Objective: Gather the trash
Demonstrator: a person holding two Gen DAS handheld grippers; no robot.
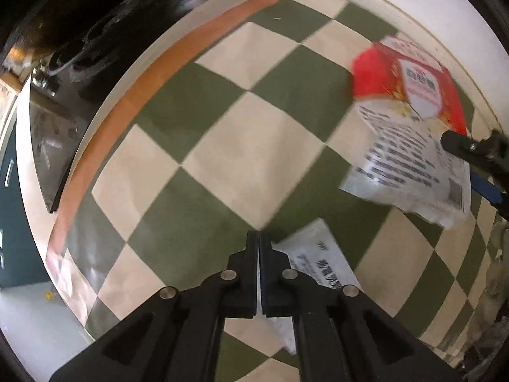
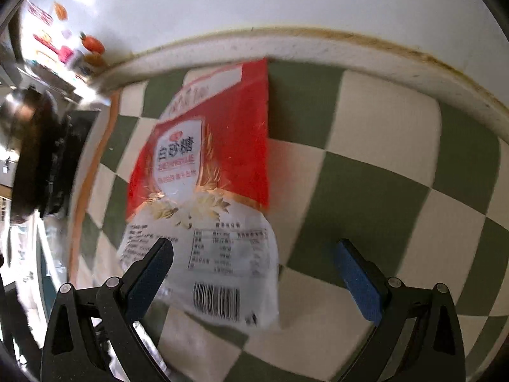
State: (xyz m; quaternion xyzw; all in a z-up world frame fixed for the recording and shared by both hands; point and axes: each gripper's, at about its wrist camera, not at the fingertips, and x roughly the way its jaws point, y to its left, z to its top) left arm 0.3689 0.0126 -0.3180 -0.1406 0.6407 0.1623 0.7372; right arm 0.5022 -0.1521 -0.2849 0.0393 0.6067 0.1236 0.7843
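Observation:
A red and white food bag (image 2: 206, 191) with printed text and a barcode lies on the green and cream checked cloth (image 2: 366, 191). My right gripper (image 2: 254, 251) is open, its blue-padded jaws spread around the bag's near end. The bag also shows in the left wrist view (image 1: 410, 121), with the right gripper's finger (image 1: 458, 143) at its edge. My left gripper (image 1: 257, 238) is shut on a white plastic wrapper (image 1: 318, 261) with black print, held just above the cloth.
A white raised rim (image 2: 318, 47) borders the cloth at the far side, with a white wall behind. An orange strip (image 1: 152, 73) edges the cloth at the left. A dark pan (image 2: 35, 156) and small bottles (image 2: 86, 54) stand at the far left.

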